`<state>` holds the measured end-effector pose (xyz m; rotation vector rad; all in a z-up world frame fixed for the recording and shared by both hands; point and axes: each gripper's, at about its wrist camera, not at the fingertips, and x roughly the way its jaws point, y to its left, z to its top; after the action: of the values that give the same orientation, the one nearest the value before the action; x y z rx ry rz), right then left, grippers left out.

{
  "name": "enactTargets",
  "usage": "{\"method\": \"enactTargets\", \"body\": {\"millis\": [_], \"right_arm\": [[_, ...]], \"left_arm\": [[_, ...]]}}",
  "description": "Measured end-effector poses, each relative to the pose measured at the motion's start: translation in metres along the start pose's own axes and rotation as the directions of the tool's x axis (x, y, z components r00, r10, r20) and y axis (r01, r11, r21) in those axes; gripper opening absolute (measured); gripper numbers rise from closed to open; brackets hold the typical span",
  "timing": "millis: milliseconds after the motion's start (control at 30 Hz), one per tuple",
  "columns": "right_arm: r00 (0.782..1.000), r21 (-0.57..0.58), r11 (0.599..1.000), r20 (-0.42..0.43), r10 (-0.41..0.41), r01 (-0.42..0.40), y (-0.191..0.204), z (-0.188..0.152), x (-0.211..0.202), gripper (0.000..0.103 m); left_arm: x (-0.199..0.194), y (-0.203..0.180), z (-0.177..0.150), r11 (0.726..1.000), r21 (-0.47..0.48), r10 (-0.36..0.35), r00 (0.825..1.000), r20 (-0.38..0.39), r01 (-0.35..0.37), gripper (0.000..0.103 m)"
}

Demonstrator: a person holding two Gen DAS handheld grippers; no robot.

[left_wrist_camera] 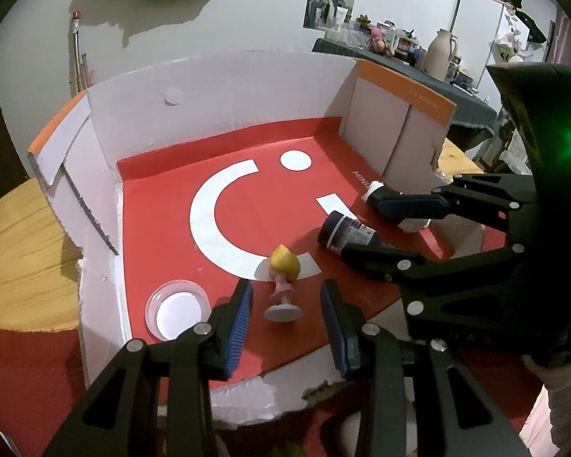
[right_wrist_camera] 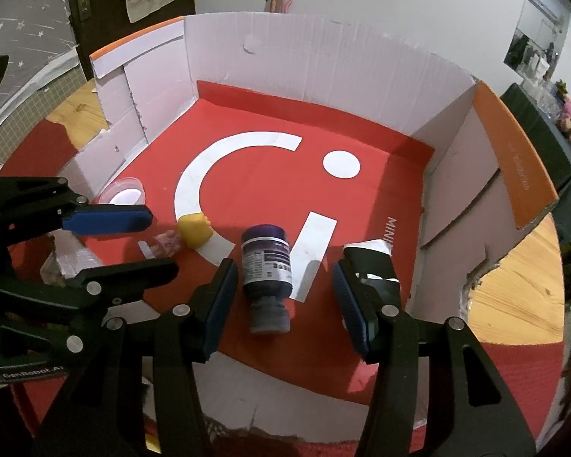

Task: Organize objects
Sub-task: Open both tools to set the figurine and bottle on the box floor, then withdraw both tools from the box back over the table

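Seen low in both frames: left tongs [left_wrist_camera: 285, 320] and right tongs [right_wrist_camera: 285, 297] both wide open, gripping nothing, straddling a toppled yellow-haired figurine [left_wrist_camera: 283, 282] and a dark bottle [right_wrist_camera: 266, 266] lying in the red-floored box [left_wrist_camera: 217, 87]; probably light, rigid, slippery, best pinched mid-body.

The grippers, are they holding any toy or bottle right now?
No. The left gripper is open around the doll, the right gripper open around the purple bottle; neither is gripped.
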<state>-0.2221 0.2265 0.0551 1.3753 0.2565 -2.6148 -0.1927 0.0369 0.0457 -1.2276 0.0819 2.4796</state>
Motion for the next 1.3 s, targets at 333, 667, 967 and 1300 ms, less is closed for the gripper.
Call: {"method": "enactTargets", "body": {"millis": [333, 667, 967, 1300], "right_arm": [[0.996, 0.031, 0.999, 0.084, -0.016, 0.013, 0.003, -0.004, -0.037, 0.056], [0.982, 0.047, 0.999, 0.188, -0.028, 0.020, 0.018, -0.021, -0.091, 0.063], [0.965, 0.055, 0.998, 0.263, -0.025, 0.011, 0.034, -0.047, -0.127, 0.073], [0.950, 0.118, 0.993, 0.312, -0.023, -0.014, 0.039, -0.084, -0.141, 0.080]], "left_arm": [[-0.031, 0.009, -0.022, 0.999, -0.048, -0.012, 0.998, 0.056, 0.015, 0.046], [-0.078, 0.013, -0.055, 0.996, -0.093, 0.008, 0.990, 0.138, 0.004, 0.051], [-0.115, 0.015, -0.079, 0.992, -0.128, 0.020, 0.981, 0.194, 0.005, 0.059], [-0.137, 0.012, -0.101, 0.990, -0.133, 0.078, 0.969, 0.235, -0.048, 0.076]]}}
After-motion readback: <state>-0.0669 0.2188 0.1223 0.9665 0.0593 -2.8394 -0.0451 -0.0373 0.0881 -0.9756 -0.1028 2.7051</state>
